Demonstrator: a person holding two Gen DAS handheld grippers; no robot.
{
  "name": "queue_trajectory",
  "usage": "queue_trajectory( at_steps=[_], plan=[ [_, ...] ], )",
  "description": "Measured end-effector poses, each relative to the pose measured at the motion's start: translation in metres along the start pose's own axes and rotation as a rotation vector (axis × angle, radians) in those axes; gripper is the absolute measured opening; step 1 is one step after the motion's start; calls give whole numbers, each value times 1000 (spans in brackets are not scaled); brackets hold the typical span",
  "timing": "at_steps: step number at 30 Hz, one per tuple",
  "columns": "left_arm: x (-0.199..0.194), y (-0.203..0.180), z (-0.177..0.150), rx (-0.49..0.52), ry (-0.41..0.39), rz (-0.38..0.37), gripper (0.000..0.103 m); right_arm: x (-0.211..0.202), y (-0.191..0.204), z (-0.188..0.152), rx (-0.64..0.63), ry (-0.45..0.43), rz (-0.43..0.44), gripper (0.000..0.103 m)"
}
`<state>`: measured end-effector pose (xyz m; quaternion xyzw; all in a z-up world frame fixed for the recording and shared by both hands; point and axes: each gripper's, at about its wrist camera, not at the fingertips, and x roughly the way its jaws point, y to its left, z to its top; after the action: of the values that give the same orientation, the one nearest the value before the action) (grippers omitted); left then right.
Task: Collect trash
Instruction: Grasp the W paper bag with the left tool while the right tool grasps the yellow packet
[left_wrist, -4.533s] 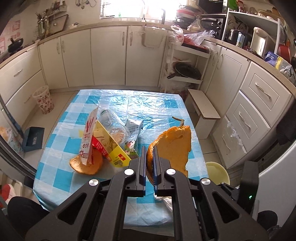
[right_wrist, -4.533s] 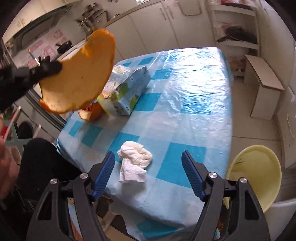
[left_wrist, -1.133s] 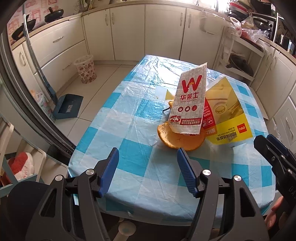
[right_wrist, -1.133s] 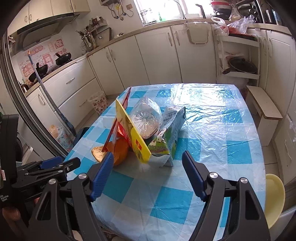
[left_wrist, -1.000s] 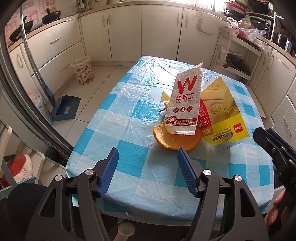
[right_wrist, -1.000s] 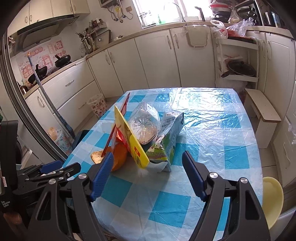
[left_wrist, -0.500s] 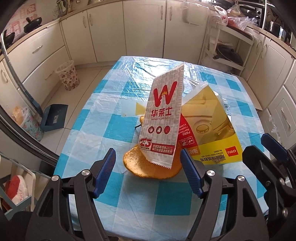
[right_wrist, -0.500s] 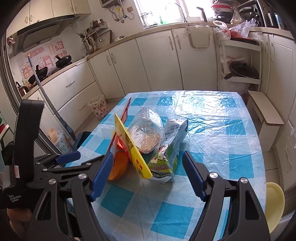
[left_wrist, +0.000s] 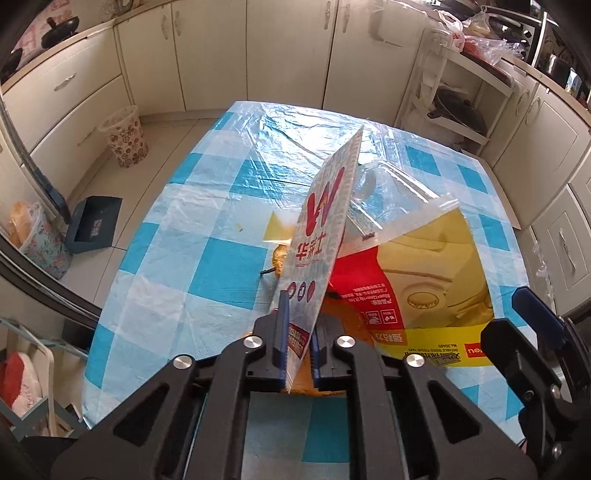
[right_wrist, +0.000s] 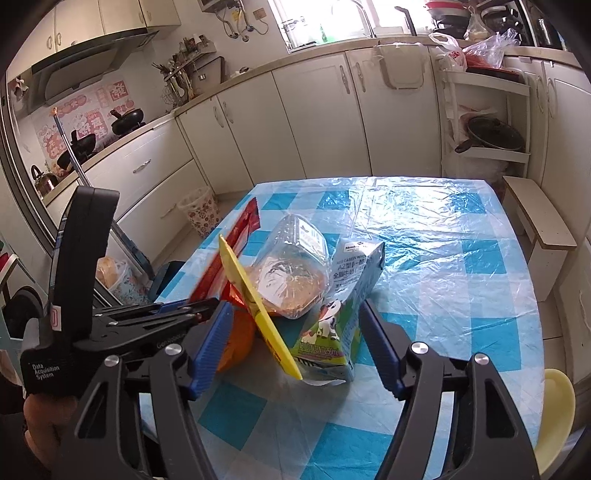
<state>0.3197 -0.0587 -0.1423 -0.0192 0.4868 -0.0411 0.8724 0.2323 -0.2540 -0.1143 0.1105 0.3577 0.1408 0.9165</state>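
The left gripper (left_wrist: 297, 350) has its jaws pinched on the lower edge of the white paper bag (left_wrist: 320, 243), which stands up through the frame's centre above the table (left_wrist: 207, 206). The right gripper (right_wrist: 291, 350), low in its frame, holds its jaws spread around the yellow package (right_wrist: 258, 306) and milk carton (right_wrist: 341, 314)

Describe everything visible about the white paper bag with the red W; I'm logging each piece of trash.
The paper bag is a flat, thin white sleeve printed with a big red W, red Chinese characters and small red icons. It stands on edge, leaning slightly, its lower corner clamped by the left gripper. Beside it leans a yellow package, with orange peel at its base, on the table. In the right wrist view it appears edge-on as a red strip.
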Motion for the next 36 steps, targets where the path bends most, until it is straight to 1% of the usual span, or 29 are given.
queue_trajectory(
  at_steps=[1,4,6,7,9,11,13,14,17,20,23,26,30,36],
  plan=[
    [-3,4,1,-12,-11,-1,3,2,1,0,-6,4,2,64],
    [-12,18,3,-49,-39,-15,2,9,8,1,-38,13,7,60],
    [-18,29,4,-84,-56,-37,2,13,13,2,-59,21,12,56],
    [-21,35,4,-103,-64,-50,2,16,14,2,-65,27,15,53],
    [-26,42,5,-124,-84,-66,2,22,16,1,-73,47,32,43],
    [-31,44,5,-129,-105,-76,2,26,17,0,-86,66,45,19],
    [-35,43,5,-129,-125,-77,2,24,19,-1,-90,63,63,8],
    [-38,42,5,-126,-137,-74,2,20,18,0,-89,52,71,5],
    [-49,38,4,-110,-189,-71,2,3,10,5,-37,10,124,5],
    [-63,37,3,-103,-240,-115,2,-14,-5,9,41,-32,206,5],
    [-72,35,1,-99,-263,-165,2,-31,-22,11,95,-73,241,5],
    [-77,32,0,-95,-268,-209,2,-46,-40,12,139,-110,232,5],
    [-78,28,-3,-92,-257,-255,2,-64,-63,10,186,-146,190,5],
    [-82,19,-9,-69,-246,-295,1,-77,-81,0,223,-154,135,5]
  ],
)
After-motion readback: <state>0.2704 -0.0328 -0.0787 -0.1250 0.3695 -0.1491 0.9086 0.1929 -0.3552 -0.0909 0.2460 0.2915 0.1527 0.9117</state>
